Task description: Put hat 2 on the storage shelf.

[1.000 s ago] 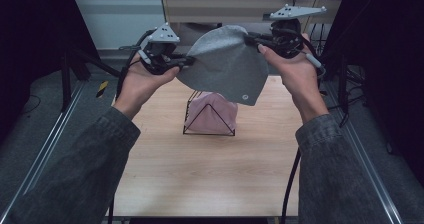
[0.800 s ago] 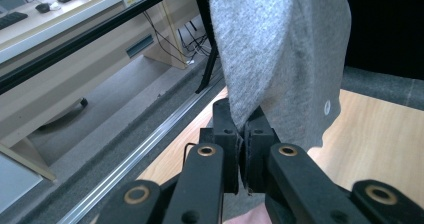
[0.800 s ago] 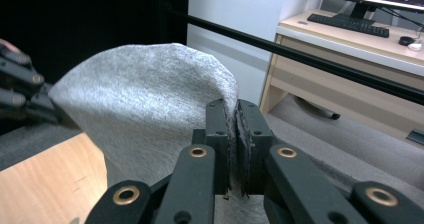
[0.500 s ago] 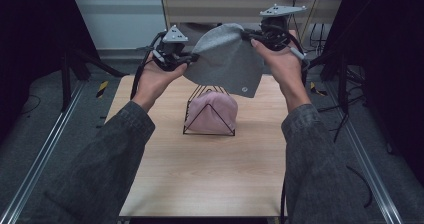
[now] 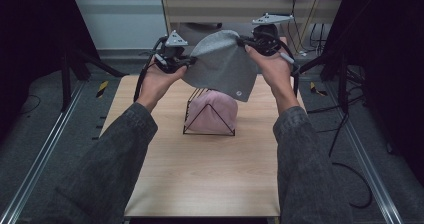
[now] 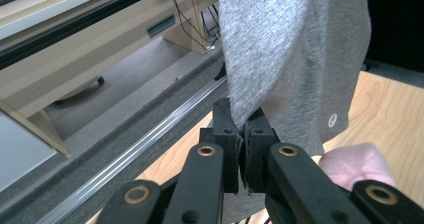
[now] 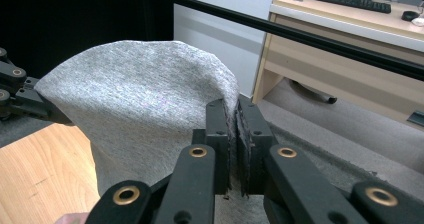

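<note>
Grey cloth (image 5: 222, 64) | clamped at its edges by left tool (image 5: 186, 61) and right tool (image 5: 247, 43) | high view: pink cloth (image 5: 212, 111) on wire rack (image 5: 192, 129) beneath | right gripper view: keyboard (image 7: 347, 0).

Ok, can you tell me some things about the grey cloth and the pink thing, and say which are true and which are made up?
1. Both grippers are clamped on the grey cloth. True: the left gripper and the right gripper each pinch an edge of it.
2. The grey cloth lies flat on the table. False: it hangs in the air between the two grippers.
3. A pink cloth sits in the black wire rack. True.
4. The grey cloth has a small round white mark near its lower corner. True.
5. The wire rack stands on the floor beside the table. False: it stands on the wooden table.
</note>
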{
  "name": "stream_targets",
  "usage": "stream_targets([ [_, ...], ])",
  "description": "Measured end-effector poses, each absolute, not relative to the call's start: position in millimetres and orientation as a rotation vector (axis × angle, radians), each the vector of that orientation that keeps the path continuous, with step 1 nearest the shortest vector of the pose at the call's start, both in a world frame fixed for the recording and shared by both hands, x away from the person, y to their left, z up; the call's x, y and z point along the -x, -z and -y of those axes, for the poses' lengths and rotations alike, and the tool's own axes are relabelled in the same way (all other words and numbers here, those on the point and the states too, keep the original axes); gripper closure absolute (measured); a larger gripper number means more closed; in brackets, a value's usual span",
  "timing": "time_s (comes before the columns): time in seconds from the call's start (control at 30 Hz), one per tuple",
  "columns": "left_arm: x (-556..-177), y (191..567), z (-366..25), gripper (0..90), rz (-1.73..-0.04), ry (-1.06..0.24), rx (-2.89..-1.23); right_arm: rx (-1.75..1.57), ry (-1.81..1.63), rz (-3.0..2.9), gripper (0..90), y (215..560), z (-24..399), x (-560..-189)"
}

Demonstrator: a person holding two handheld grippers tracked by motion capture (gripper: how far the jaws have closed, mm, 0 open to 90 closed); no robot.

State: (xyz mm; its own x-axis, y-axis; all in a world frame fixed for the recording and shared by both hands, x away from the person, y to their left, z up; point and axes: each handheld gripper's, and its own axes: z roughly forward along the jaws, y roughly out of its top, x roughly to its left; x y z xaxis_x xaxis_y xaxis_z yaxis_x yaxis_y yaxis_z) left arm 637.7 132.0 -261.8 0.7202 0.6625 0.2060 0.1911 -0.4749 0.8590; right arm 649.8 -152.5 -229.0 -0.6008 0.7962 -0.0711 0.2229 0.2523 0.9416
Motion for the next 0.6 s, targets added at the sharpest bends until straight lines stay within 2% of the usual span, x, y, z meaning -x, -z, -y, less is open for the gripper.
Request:
stream_targets([
  [0.6,-628.2,294.1,-147.6,87.4,-0.696,-0.643,-2.047,-0.914,-1.343,-2.057,85.4,253.8,137.5,-645.2],
])
